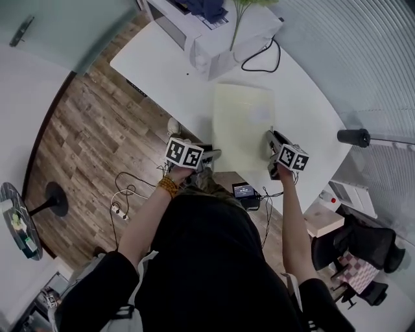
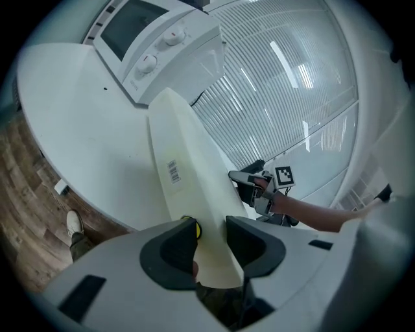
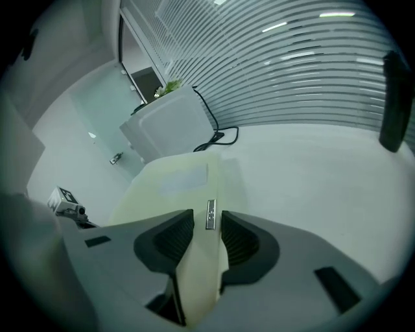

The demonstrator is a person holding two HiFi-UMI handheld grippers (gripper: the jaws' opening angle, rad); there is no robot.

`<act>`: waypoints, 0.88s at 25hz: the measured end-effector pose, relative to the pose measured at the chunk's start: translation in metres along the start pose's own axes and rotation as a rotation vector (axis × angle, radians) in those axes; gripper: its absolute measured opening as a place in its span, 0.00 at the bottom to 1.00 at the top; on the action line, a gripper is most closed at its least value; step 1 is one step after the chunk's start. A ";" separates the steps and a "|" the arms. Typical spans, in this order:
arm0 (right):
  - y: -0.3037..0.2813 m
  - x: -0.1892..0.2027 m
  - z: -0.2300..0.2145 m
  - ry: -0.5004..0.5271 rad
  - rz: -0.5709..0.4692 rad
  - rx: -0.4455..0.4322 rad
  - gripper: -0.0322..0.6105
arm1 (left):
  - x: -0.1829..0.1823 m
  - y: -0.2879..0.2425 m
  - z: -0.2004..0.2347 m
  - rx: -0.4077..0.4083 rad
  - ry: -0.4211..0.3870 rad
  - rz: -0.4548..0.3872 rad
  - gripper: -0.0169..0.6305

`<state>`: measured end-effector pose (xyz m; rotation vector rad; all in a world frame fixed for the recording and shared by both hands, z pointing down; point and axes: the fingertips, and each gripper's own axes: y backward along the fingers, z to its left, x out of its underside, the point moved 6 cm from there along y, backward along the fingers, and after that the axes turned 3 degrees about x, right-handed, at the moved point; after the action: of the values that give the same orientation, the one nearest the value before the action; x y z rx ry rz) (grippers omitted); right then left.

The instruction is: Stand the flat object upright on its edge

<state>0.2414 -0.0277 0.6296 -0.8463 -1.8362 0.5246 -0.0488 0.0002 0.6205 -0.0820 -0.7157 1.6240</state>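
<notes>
Cream-coloured and rigid, the flat board (image 1: 243, 123) rests on the white table (image 1: 168, 71), its long axis running straight away from me. My left gripper (image 1: 213, 155) and right gripper (image 1: 271, 136) each clamp a near corner, jaws narrowed onto its thickness. Neither is nearer, so I expect to pivot on the far edge.

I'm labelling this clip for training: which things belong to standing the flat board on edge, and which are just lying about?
In the job:
- flat board
- left gripper, fingers on the board
- right gripper, fingers on the board
- white table under it

Lying about:
- microwave
- black cable
- plant
</notes>
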 end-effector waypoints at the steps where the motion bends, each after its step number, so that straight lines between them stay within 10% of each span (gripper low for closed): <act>1: 0.001 0.001 -0.002 -0.004 -0.008 0.006 0.24 | -0.002 0.000 -0.002 -0.003 -0.010 -0.006 0.25; 22: 0.020 0.024 -0.010 -0.170 -0.108 -0.011 0.24 | -0.029 0.017 -0.038 0.008 -0.073 0.020 0.23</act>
<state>0.2509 0.0036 0.6345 -0.7232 -2.0291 0.5309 -0.0405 -0.0111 0.5717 -0.0242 -0.7669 1.6556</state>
